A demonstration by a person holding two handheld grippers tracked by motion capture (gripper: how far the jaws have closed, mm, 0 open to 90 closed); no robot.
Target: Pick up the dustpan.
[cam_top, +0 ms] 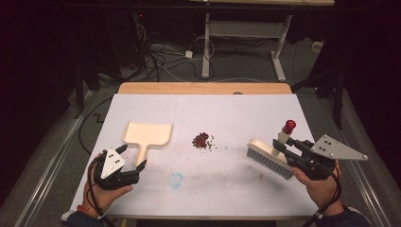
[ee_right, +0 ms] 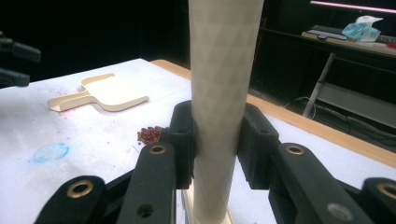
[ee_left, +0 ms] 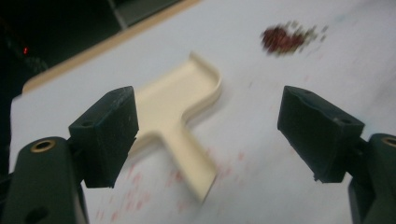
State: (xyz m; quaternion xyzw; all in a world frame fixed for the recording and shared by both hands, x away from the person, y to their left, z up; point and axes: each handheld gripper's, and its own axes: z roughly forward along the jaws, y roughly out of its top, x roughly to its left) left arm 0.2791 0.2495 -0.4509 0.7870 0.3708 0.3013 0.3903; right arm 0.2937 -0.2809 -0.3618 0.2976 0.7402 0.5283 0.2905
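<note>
A cream dustpan (cam_top: 147, 135) lies flat at the table's left, its handle pointing toward the person. My left gripper (cam_top: 133, 156) is open just behind the handle's end, nothing between its fingers. From the left gripper view the dustpan (ee_left: 182, 102) lies ahead of the wide-open left gripper (ee_left: 215, 128). A small pile of red bits (cam_top: 202, 140) sits mid-table. My right gripper (cam_top: 283, 147) is shut on the cream handle of a brush (cam_top: 269, 158), bristles down on the table at the right. In the right gripper view the handle (ee_right: 224, 93) stands upright in the right gripper (ee_right: 217, 140).
A white sheet covers the table (cam_top: 236, 113), with a wooden edge (cam_top: 203, 88) at the back. A blue smear (cam_top: 176, 179) and faint red marks stain the sheet near the front. Beyond the table are desk legs (cam_top: 206, 47) and floor cables (cam_top: 156, 56).
</note>
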